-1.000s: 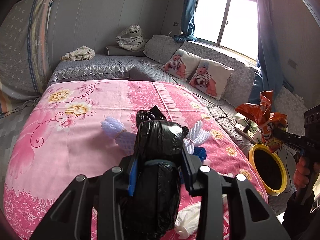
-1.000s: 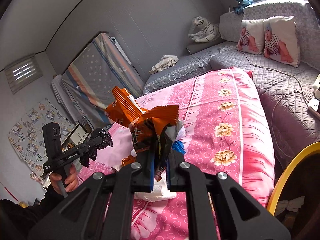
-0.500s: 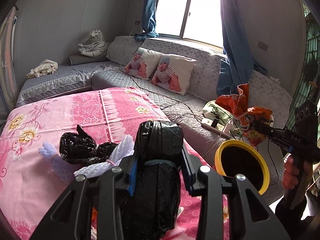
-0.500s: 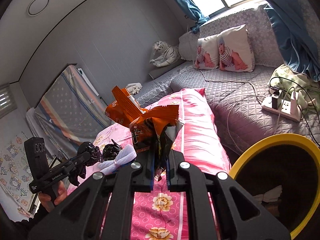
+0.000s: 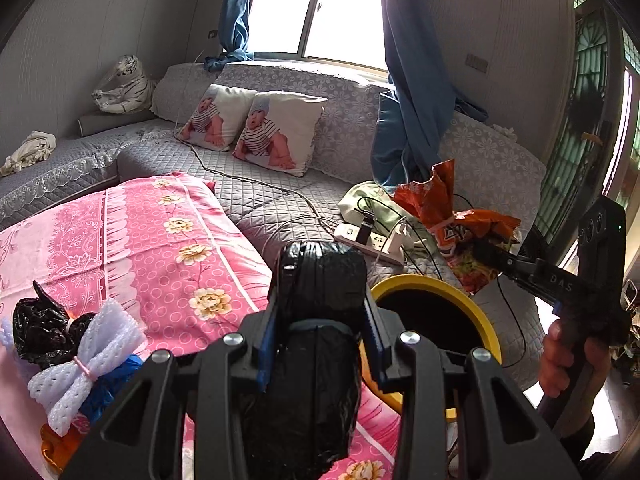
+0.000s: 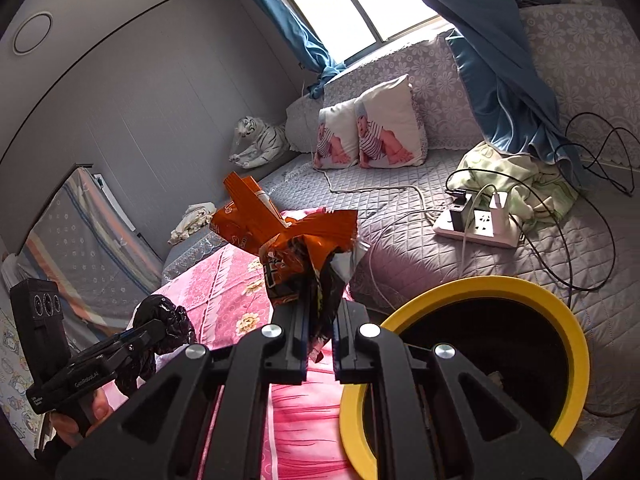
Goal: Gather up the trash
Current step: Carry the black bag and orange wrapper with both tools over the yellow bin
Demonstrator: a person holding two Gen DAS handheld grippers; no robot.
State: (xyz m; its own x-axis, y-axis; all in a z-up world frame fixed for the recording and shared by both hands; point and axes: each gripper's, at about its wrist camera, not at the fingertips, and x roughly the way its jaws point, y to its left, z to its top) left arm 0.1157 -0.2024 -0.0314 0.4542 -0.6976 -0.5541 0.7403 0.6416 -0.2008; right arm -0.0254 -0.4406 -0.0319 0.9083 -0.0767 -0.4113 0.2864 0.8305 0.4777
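Claws (image 5: 320, 316) (image 6: 320, 334) now nearer yellow bin (image 6: 576, 344), trash still clamped

Location: home, bedroom/living rm. Evidence: pink floral blanket (image 5: 160, 240) covered a bed w/ grey quilted padding (image 5: 256, 184) along its far edge. Two baby-print pillows (image 5: 256, 132) leaned on the padded backrest below a window (image 5: 320, 8) w/ blue curtains (image 5: 408, 80). Plush white tiger (image 5: 124, 88) sat at the padding's far left corner. Power strip (image 6: 476, 224) w/ chargers lay on the quilt, crumpled green cloth (image 6: 520, 176) just beside it. Folded mattress (image 6: 80, 240) stood vs. the grey wall.
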